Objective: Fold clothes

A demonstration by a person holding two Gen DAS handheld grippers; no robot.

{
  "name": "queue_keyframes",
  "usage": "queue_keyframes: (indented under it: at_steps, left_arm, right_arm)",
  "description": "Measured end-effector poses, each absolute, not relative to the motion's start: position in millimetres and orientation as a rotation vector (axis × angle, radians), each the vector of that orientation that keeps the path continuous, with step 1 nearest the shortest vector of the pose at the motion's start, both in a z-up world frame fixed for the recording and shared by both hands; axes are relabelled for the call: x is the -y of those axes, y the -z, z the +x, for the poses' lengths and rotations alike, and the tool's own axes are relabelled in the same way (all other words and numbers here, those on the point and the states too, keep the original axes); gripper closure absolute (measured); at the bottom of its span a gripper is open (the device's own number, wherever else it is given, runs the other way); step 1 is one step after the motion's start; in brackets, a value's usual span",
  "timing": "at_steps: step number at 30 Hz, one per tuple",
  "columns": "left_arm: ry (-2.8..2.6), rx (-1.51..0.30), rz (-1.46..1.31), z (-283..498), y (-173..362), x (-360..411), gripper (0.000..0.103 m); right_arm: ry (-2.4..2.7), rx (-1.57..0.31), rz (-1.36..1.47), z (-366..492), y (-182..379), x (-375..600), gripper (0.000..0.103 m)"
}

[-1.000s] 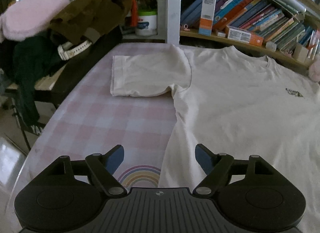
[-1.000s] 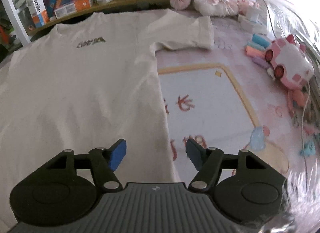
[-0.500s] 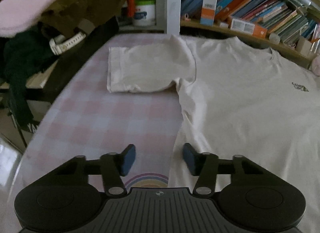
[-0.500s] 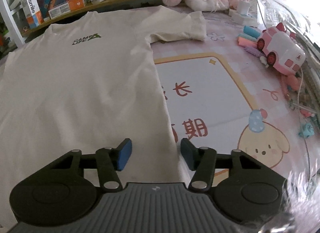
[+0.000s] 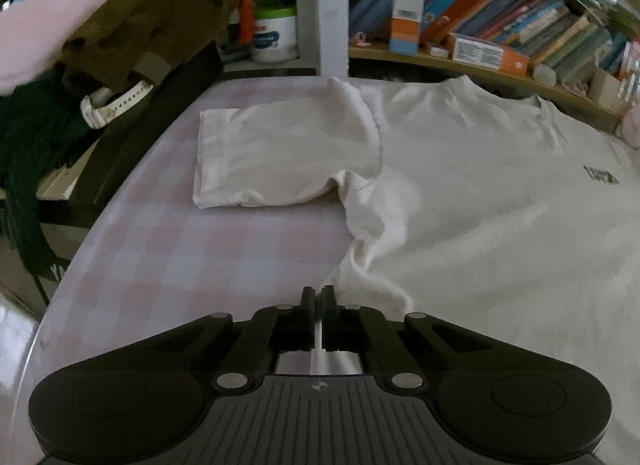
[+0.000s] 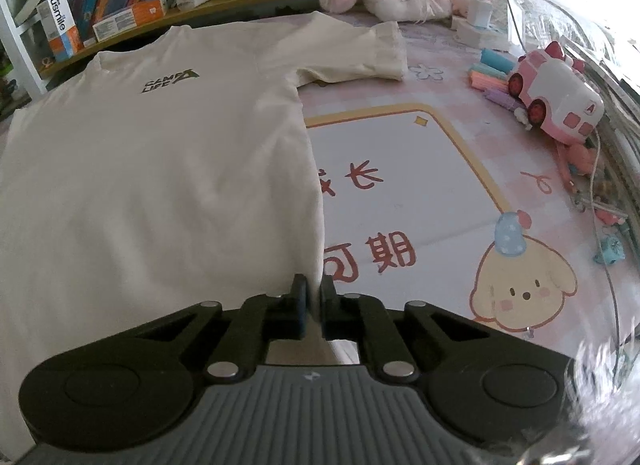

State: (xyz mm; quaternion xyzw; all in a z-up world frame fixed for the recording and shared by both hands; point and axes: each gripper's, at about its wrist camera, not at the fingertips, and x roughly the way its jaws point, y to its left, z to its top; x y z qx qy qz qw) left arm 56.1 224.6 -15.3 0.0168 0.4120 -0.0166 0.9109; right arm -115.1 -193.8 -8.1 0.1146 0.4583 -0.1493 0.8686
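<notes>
A white T-shirt (image 6: 160, 169) lies flat on the bench (image 5: 168, 249), collar toward twelve o'clock. The left claw (image 5: 317, 297) is pinched tight at the shirt's lower left edge; the right claw (image 6: 313, 289) is clamped on its lower right edge. A toy car (image 6: 556, 101) sits at two o'clock.

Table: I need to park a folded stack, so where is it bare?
Bare checked cloth lies left of the T-shirt, below its sleeve. The printed mat right of the shirt is free. Crowded: toy car, pens.
</notes>
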Motion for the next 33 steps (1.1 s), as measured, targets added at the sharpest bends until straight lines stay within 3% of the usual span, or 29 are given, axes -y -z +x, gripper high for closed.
queue_keyframes:
  at_steps: [6, 8, 11, 19, 21, 23, 25, 33]
  left_arm:
    - [0.043, -0.858, 0.036, 63, 15, -230, 0.101]
    - [0.053, -0.863, 0.034, 63, 15, -232, 0.094]
    - [0.061, -0.871, 0.018, 56, 12, -238, 0.092]
    - [0.108, -0.848, 0.065, -17, -8, -245, 0.084]
    - [0.110, -0.855, 0.067, -39, -12, -249, 0.077]
    - [0.075, -0.853, 0.078, -63, -16, -252, 0.046]
    - [0.039, -0.834, 0.104, -85, -18, -253, 0.025]
    - [0.134, -0.870, 0.127, -129, -16, -254, 0.025]
  right_arm:
    - [0.292, -0.962, 0.245, -112, 7, 195, 0.097]
    - [0.288, -0.963, 0.241, -112, 8, 195, 0.097]
    - [0.273, -0.968, 0.240, -113, 7, 197, 0.096]
    - [0.247, -0.978, 0.223, -138, -5, 200, 0.088]
    - [0.242, -0.978, 0.210, -154, -11, 202, 0.081]
    - [0.245, -0.980, 0.196, -172, -16, 206, 0.078]
    - [0.259, -0.989, 0.192, -189, -19, 210, 0.077]
    - [0.300, -1.034, 0.250, -237, -18, 228, 0.077]
